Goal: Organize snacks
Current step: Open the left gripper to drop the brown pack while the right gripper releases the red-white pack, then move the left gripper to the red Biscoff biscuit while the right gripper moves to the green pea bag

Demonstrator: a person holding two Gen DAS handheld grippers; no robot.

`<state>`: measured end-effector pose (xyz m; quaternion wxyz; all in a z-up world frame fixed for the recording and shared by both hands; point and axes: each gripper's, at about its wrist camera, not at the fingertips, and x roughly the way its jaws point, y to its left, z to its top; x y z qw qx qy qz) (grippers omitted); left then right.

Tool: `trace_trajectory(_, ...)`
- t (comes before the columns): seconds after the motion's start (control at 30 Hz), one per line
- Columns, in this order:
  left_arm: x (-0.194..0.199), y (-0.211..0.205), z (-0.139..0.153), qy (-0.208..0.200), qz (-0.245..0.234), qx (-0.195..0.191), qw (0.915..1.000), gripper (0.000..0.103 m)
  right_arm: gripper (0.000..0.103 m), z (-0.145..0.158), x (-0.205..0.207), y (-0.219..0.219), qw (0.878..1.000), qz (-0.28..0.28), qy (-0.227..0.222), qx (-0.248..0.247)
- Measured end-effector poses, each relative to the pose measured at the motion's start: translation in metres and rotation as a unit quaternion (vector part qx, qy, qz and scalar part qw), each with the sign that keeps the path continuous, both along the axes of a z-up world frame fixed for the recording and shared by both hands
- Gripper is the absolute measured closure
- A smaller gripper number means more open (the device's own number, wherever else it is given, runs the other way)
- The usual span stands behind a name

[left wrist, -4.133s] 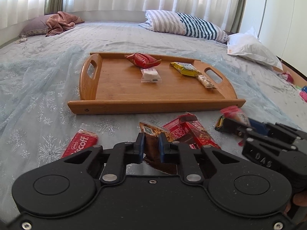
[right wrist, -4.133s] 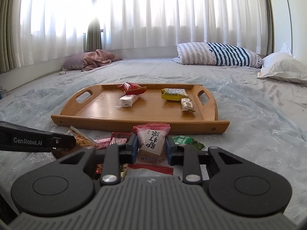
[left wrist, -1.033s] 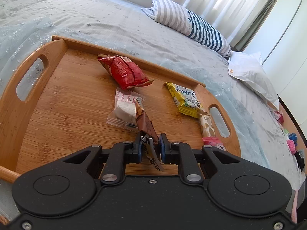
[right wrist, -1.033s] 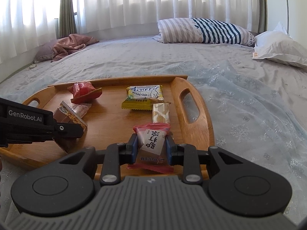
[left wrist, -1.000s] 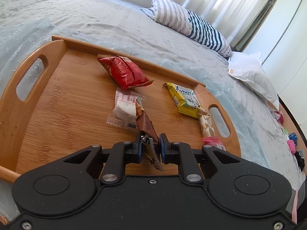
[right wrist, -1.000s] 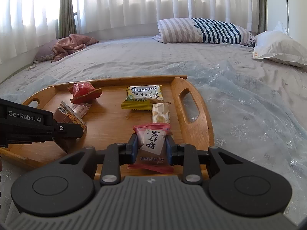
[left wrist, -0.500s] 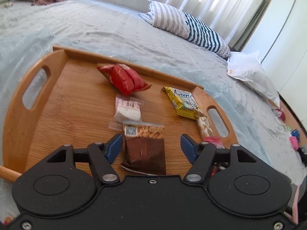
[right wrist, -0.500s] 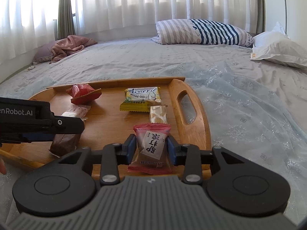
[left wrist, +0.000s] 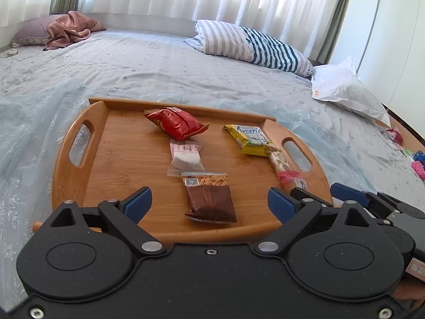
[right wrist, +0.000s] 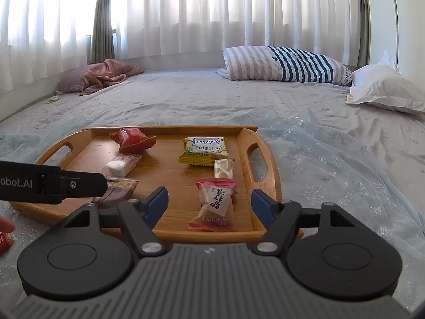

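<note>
A wooden tray (left wrist: 127,159) lies on the bed and holds several snack packets. A brown packet (left wrist: 209,199) lies flat at its near edge, between the opening jaws of my left gripper (left wrist: 208,200), whose pads stand clear of it. In the right wrist view a pink-and-white packet (right wrist: 216,202) lies on the tray (right wrist: 170,167) between the opening jaws of my right gripper (right wrist: 210,200), untouched. Farther back are a red bag (left wrist: 175,122), a white candy packet (left wrist: 186,155), a yellow packet (left wrist: 251,138) and a beige bar (left wrist: 279,162).
A striped pillow (right wrist: 287,63) and a white pillow (right wrist: 385,87) lie at the back right, a pink blanket (right wrist: 106,75) at the back left. A red packet (right wrist: 3,239) and a person's fingertip (right wrist: 5,224) show at the left edge. Small toys (left wrist: 417,160) sit far right.
Both grippers went from shut on their packets to wide open. The brown and pink-white packets now lie flat on the tray, and both grippers have drawn back and risen a little.
</note>
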<state>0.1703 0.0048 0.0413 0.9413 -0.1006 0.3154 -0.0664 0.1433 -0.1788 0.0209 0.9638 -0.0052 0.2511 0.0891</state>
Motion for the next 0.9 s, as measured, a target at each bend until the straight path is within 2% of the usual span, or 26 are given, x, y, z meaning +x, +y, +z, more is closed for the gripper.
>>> trace_trajectory(0.2, -0.028, 0.001, 0.000, -0.008, 0.002, 0.011, 0.9999, 0.003, 0.014, 0.002, -0.020, -0.004, 1.000, 0.007, -0.009, 0.000)
trace_trajectory(0.53, -0.057, 0.000, -0.008, -0.007, 0.004, 0.035, 0.9994, 0.002, 0.009, -0.004, -0.051, -0.008, 1.000, 0.015, -0.027, -0.002)
trace_trajectory(0.67, -0.070, -0.001, -0.010, -0.012, 0.010, 0.049, 0.9987, 0.002, 0.000, -0.007, -0.060, -0.010, 0.999, 0.020, -0.033, -0.003)
trace_trajectory(0.9, -0.093, 0.009, -0.009, -0.030, 0.035, 0.074, 0.9962, 0.001, 0.000, -0.017, -0.071, -0.015, 0.999, 0.021, -0.040, -0.009)
